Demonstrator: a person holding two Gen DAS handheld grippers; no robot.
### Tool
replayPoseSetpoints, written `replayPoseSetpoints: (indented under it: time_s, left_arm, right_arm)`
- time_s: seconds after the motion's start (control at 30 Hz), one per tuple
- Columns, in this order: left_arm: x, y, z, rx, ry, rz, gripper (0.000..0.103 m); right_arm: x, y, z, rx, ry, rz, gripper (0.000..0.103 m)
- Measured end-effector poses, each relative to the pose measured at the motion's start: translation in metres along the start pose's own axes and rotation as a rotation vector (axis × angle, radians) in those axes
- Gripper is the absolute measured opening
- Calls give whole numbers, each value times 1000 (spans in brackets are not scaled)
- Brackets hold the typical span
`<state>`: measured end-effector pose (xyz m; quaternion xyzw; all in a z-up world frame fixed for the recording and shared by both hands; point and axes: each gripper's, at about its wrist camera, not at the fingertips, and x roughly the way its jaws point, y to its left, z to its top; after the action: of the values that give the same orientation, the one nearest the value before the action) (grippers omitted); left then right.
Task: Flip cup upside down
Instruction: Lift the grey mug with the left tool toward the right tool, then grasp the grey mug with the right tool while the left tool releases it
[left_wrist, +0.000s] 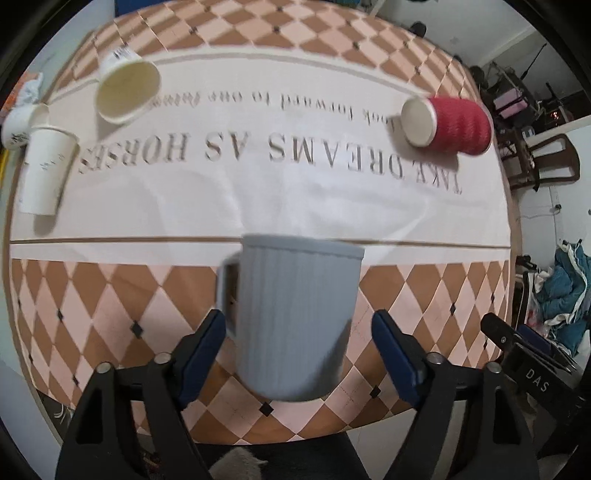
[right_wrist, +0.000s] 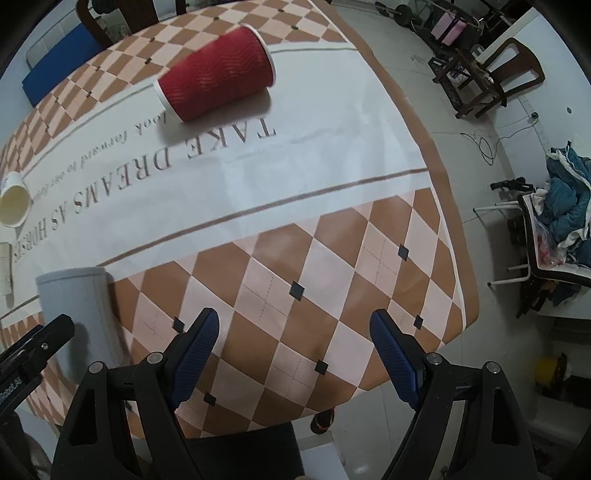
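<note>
With both claws spread apart, the left claw (left_wrist: 299, 354) frames the grey mug (left_wrist: 295, 317), poised to clamp, then invert it.

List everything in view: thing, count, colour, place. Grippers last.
mug: 1, grey-blue, ribbed, between the left gripper's open fingers, near table edge
red cup: 1, red, ripple-walled, on its side, far right of the cloth
white paper cups: at least 2, white; one on its side far left, another at left edge, third partly hidden behind
tablecloth: 1, white band with lettering, brown-pink diamond borders
chairs: 2, one dark wood, one holding teal cloth, on the floor right
left gripper: black, blue pads, open
right gripper: same, open, holding nothing
</note>
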<state>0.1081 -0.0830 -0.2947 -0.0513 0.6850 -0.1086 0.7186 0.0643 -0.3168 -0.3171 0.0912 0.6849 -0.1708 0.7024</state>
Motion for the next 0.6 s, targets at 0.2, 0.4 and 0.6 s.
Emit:
replayPoseSetpoints:
  time_s: [0.2, 0.4, 0.6]
  left_arm:
    - [-54, 23, -13, 4, -155, 75, 102]
    - [-66, 58, -43, -5, -248, 315, 102]
    - [-9, 92, -66, -102, -120, 398, 102]
  right_arm:
    - [-39, 26, 5, -224, -119, 62, 93]
    - [-75, 115, -32, -897, -272, -137, 93]
    - [-34, 177, -119, -1793, -392, -514, 93]
